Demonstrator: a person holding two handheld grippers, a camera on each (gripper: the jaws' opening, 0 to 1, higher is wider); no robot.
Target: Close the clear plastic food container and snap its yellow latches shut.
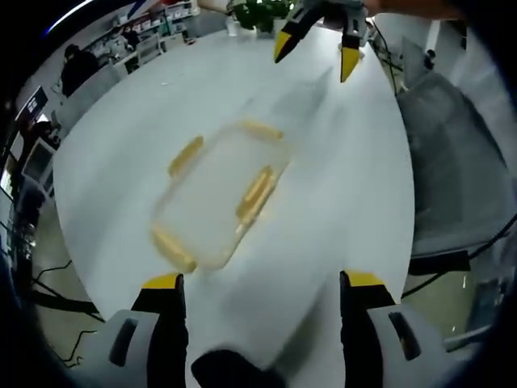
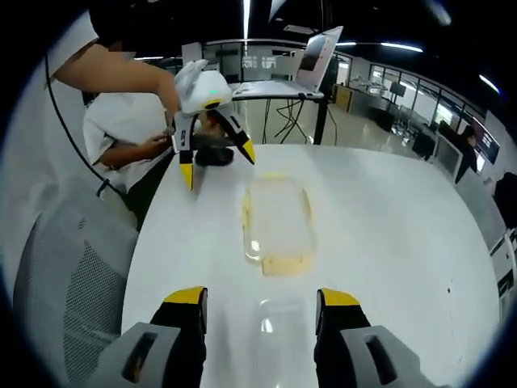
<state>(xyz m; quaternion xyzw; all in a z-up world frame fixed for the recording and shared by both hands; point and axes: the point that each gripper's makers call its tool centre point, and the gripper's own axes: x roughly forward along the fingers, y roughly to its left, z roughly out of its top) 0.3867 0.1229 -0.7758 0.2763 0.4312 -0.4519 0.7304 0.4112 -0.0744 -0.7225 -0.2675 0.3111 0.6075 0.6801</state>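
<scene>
Both my left tongs (image 1: 262, 284) and right tongs (image 2: 261, 297) gape empty; the container (image 2: 278, 224) sits at twelve o'clock, so I press each yellow latch (image 2: 283, 263) squarely.

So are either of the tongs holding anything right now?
No. Both the left tongs and the right tongs are open, hovering above the container on the table.

A large white round-edged table (image 2: 388, 242) is set in an open office. A grey mesh-backed chair (image 2: 69, 275) is placed just beside it. Behind it, a laptop (image 2: 319, 52) is propped on a stand, glass partitions are seen, and ceiling strip lights (image 2: 245, 18) are lit. Potted greenery (image 1: 262, 14) is seen at the table's far edge.
</scene>
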